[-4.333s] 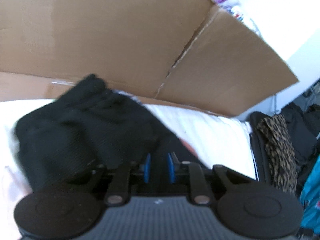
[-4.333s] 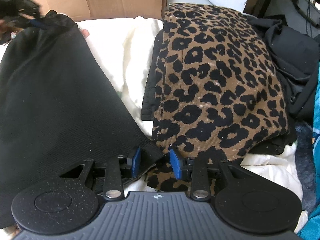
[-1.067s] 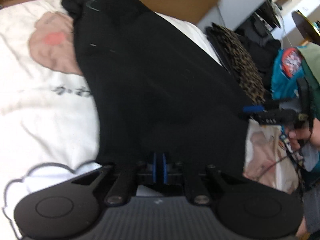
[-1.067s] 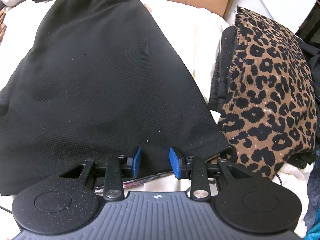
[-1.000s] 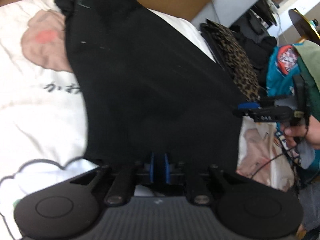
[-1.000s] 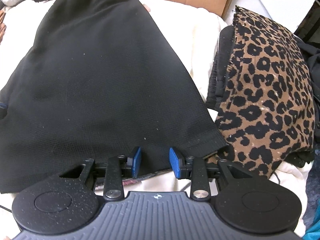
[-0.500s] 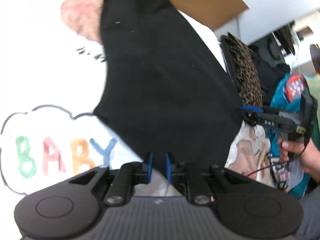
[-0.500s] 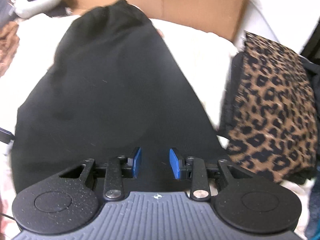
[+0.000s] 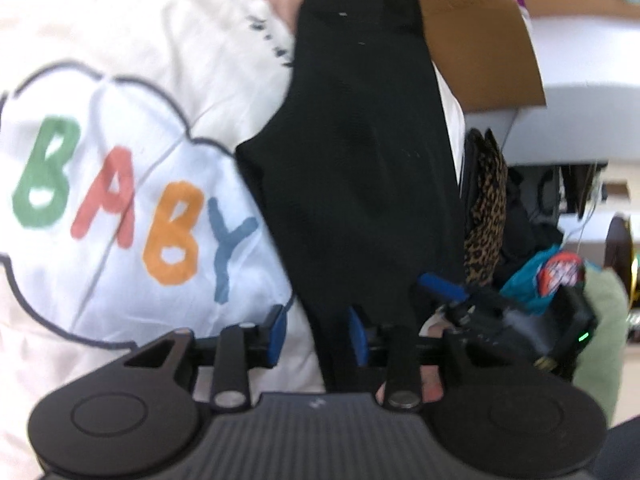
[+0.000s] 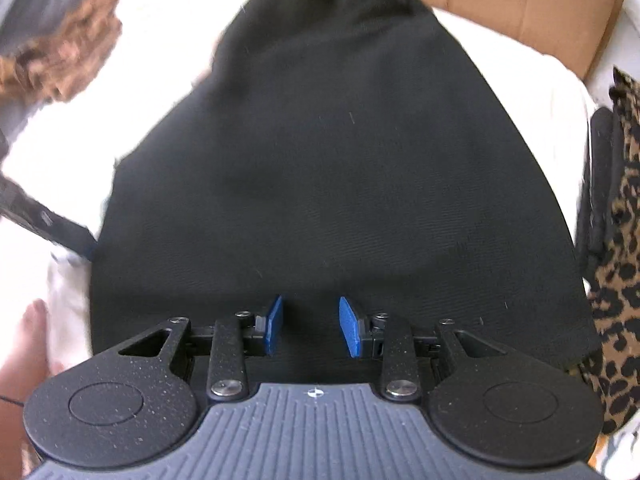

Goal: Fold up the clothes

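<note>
A black garment [image 9: 360,152] lies spread on a white blanket [image 9: 120,200] printed with "BABY". In the right wrist view the black garment [image 10: 332,168] fills the middle, its hem nearest me. My left gripper [image 9: 316,336] is open at the garment's near left corner, holding nothing. My right gripper [image 10: 310,326] is open over the hem, empty. It also shows in the left wrist view [image 9: 444,286] at the garment's right corner.
A folded leopard-print garment [image 10: 616,240] lies to the right on dark clothes. A cardboard box [image 10: 520,4] stands behind the blanket. A brown furry item [image 10: 56,56] lies far left. Teal and black clothes [image 9: 532,276] are piled at the right.
My left gripper has opened and let go of the black garment's corner, then swung left over the blanket. My right gripper has moved left over the hem, still open.
</note>
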